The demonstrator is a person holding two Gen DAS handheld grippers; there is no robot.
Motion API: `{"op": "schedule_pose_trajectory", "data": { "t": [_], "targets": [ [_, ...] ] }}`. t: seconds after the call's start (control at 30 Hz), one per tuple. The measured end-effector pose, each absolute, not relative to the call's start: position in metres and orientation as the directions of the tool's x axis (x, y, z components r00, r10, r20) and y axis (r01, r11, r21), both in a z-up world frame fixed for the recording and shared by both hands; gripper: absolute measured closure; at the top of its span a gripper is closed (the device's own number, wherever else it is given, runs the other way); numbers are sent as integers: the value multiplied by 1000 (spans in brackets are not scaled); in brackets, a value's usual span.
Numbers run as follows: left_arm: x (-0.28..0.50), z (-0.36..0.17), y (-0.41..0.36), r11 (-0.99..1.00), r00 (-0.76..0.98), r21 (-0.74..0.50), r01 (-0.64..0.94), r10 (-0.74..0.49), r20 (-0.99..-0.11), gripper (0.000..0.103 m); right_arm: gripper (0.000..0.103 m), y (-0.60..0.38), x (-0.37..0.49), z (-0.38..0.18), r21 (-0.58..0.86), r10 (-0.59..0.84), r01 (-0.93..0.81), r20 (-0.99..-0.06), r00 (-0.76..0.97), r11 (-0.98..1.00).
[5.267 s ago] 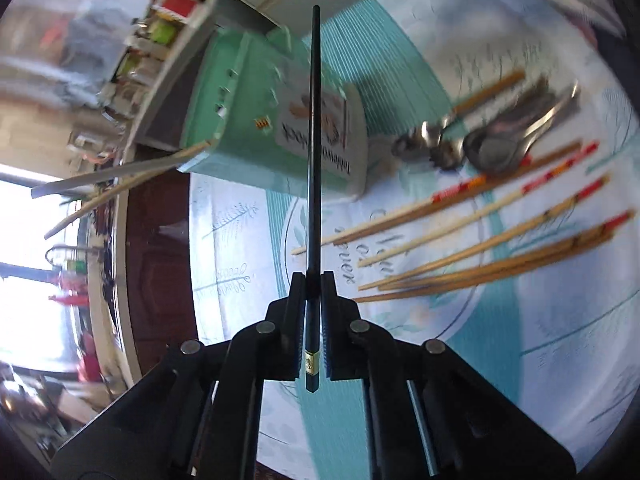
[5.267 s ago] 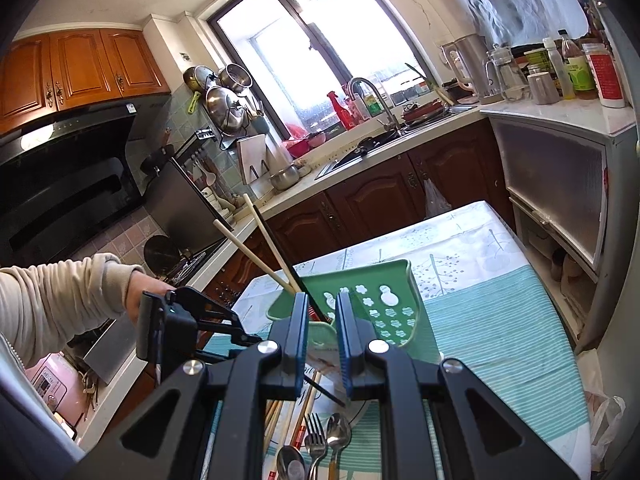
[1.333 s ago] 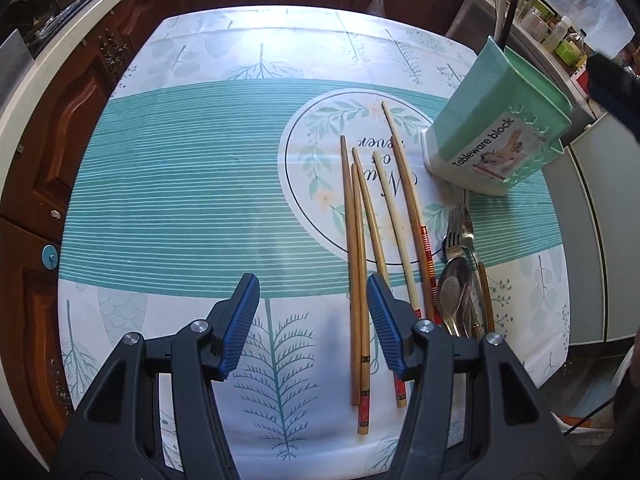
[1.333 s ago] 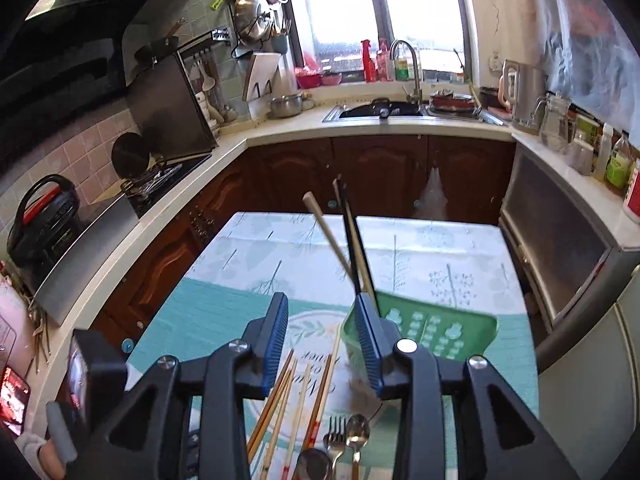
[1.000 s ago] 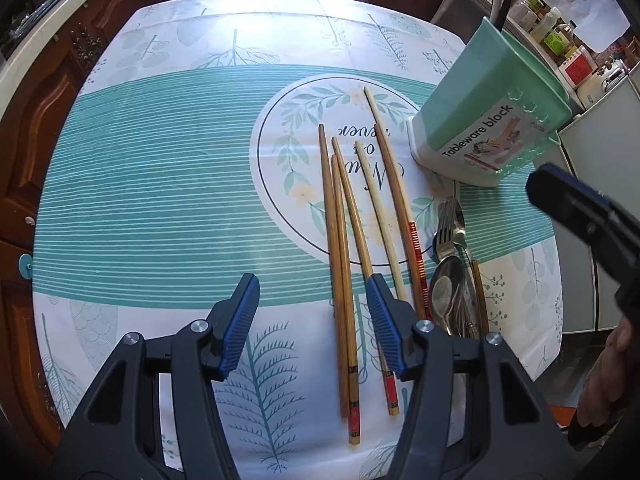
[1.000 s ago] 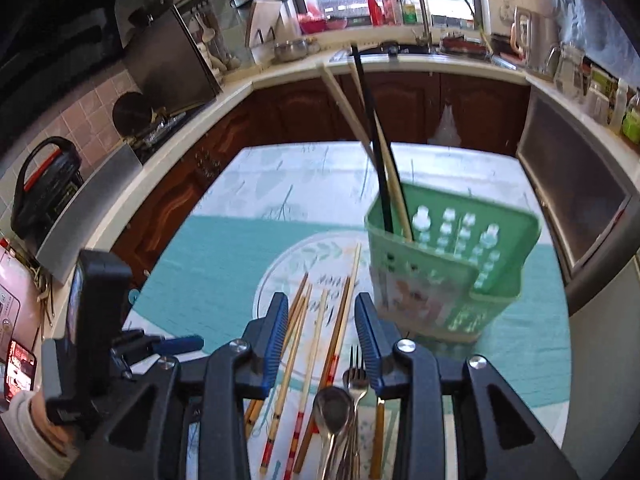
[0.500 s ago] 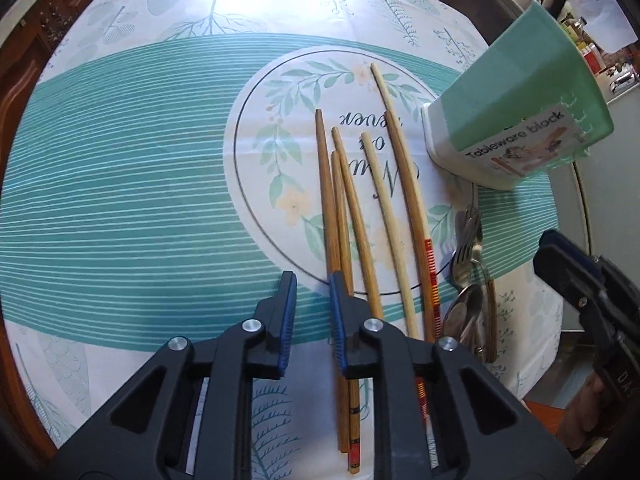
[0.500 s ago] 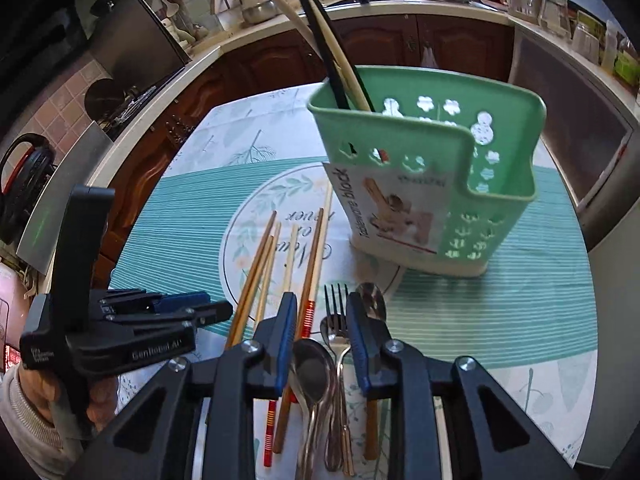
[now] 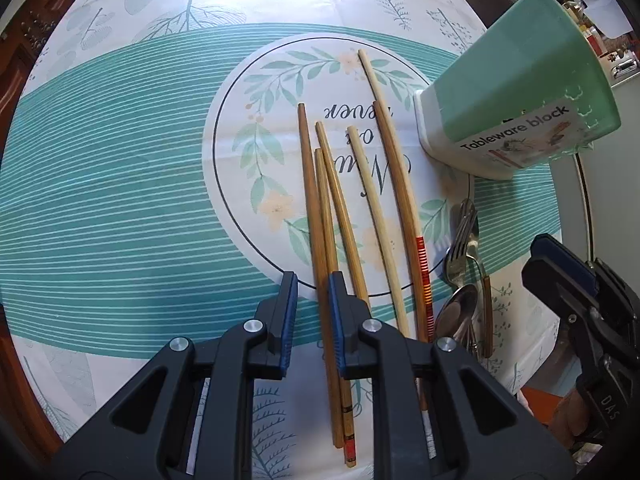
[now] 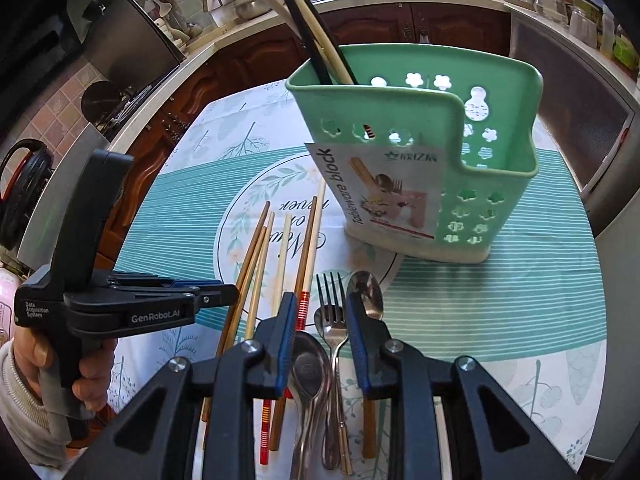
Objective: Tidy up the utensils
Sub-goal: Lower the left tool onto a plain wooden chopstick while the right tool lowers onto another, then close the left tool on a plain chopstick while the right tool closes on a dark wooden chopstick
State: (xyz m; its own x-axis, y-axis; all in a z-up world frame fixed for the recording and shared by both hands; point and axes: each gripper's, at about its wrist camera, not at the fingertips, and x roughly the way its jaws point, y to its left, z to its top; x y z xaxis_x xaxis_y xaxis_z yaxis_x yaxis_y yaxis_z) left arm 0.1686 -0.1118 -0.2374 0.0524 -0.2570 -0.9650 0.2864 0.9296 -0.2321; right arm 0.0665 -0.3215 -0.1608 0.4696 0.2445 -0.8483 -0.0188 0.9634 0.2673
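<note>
Bare wooden chopsticks (image 9: 320,216) lie in a row mid-tablecloth; the left gripper (image 9: 313,300), jaws just narrowed but gripping nothing, straddles the leftmost. The right gripper (image 10: 320,340), likewise unclenched, brackets the steel fork (image 10: 330,320). The green plastic holder (image 10: 420,152) stands behind; wide cloth lies free leftward.

Teal-striped tablecloth (image 9: 120,208) on table, wooden chopsticks (image 9: 316,216) in a row, cutlery (image 10: 336,332) beside them — green holder (image 10: 420,152) upright.

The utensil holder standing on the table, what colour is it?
The utensil holder is mint green with a cream base; clearest in the right wrist view.
</note>
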Motion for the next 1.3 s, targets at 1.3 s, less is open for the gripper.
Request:
{"op": "schedule_pose_trajectory", "data": {
  "t": [1.3],
  "targets": [
    [115, -246, -92, 938, -59, -84, 336, -68, -996, 98, 78, -287, 128, -194, 319, 305, 49, -934, 187, 946]
  ]
}}
